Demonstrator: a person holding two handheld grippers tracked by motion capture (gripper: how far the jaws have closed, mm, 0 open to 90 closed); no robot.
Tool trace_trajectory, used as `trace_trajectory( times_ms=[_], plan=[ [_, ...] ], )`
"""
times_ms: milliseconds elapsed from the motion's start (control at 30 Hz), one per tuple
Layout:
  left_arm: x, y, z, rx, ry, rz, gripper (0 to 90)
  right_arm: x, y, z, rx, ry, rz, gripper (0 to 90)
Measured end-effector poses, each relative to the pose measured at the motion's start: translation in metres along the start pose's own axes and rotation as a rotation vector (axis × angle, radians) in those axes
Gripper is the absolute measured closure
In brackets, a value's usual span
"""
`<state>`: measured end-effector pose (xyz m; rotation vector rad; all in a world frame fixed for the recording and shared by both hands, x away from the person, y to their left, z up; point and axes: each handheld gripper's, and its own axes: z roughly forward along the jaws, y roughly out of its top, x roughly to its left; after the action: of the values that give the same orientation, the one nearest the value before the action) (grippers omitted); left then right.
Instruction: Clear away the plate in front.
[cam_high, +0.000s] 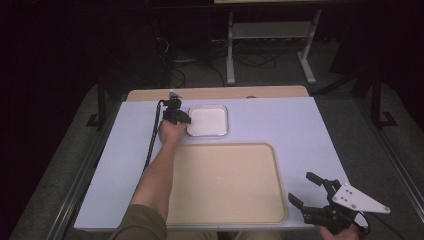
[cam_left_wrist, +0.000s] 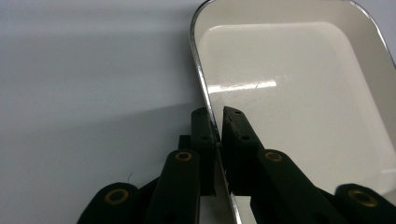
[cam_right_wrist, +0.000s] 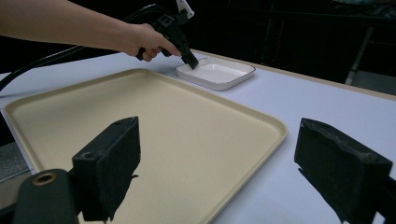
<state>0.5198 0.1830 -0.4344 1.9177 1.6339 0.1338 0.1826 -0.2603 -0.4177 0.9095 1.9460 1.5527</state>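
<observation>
The left gripper (cam_left_wrist: 218, 135) pinches the thin rim of the small, white, shallow enamel dish (cam_left_wrist: 299, 88), likely light, stiff and slippery, while the right gripper (cam_right_wrist: 217, 172) waits wide open and empty.

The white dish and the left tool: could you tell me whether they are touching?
Touching. The left gripper view shows the left tool closed on the white dish, one pad on each side of its rim.
</observation>
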Motion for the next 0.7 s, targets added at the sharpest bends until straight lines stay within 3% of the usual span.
trace_trajectory(
  times_ms=[133, 267, 433, 700],
  plan=[
    [0.002, -0.001, 0.000, -0.035, -0.022, -0.050, 88.2, 0.000, 0.000, 0.000, 0.002, 0.001, -0.001, 13.6],
    [0.002, 0.000, -0.003, -0.050, -0.037, -0.065, 88.7, 0.000, 0.000, 0.000, 0.003, 0.002, -0.002, 13.6],
    [0.006, 0.000, -0.008, -0.067, -0.022, -0.078, 88.7, 0.000, -0.001, 0.000, 0.006, 0.000, -0.001, 13.6],
    [0.021, -0.009, -0.020, -0.120, -0.070, -0.180, 88.7, -0.001, -0.001, 0.000, 0.010, -0.003, 0.005, 13.6]
  ],
)
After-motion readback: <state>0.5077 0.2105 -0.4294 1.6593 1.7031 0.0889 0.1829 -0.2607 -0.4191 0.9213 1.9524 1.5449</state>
